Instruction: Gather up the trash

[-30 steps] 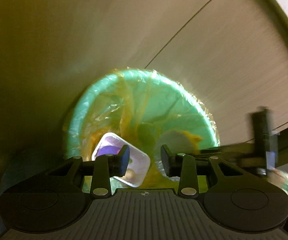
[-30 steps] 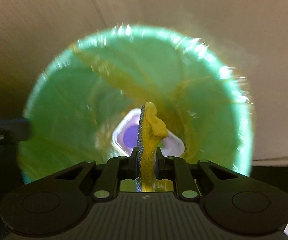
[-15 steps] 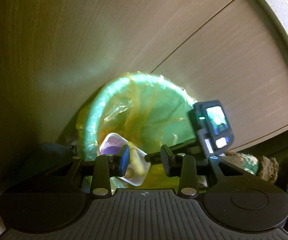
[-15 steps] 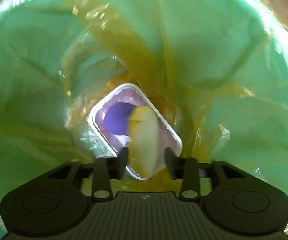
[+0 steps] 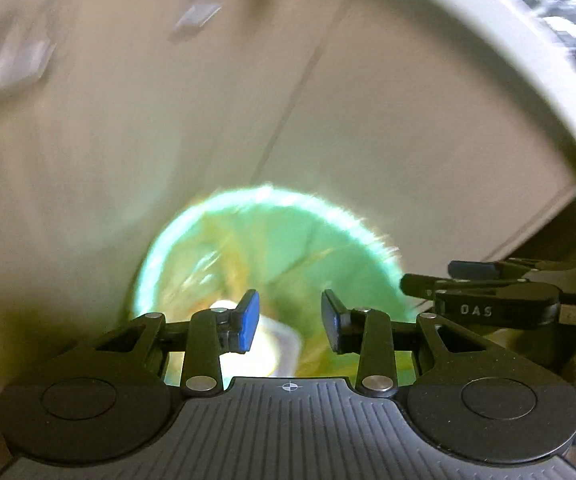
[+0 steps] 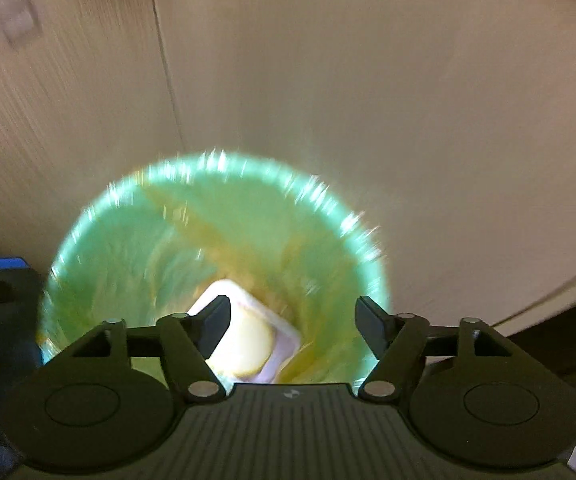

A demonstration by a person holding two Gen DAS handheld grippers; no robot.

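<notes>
Above round green plastic-lined bin (image 6: 215,256) with both grippers (left gripper (image 5: 290,322) parted, empty; right gripper (image 6: 294,324) just opened, empty), yellow scrap (image 6: 243,344) dropped into white tray (image 6: 283,338).

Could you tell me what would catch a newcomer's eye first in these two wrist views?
The bright green bin lined with a yellowish bag dominates the lower middle of both views, standing against pale wooden cabinet fronts. At its bottom lies a white tray with a pale yellow piece on it. The right hand-held gripper hangs open above it, its jaws just opened, nothing between them.
</notes>
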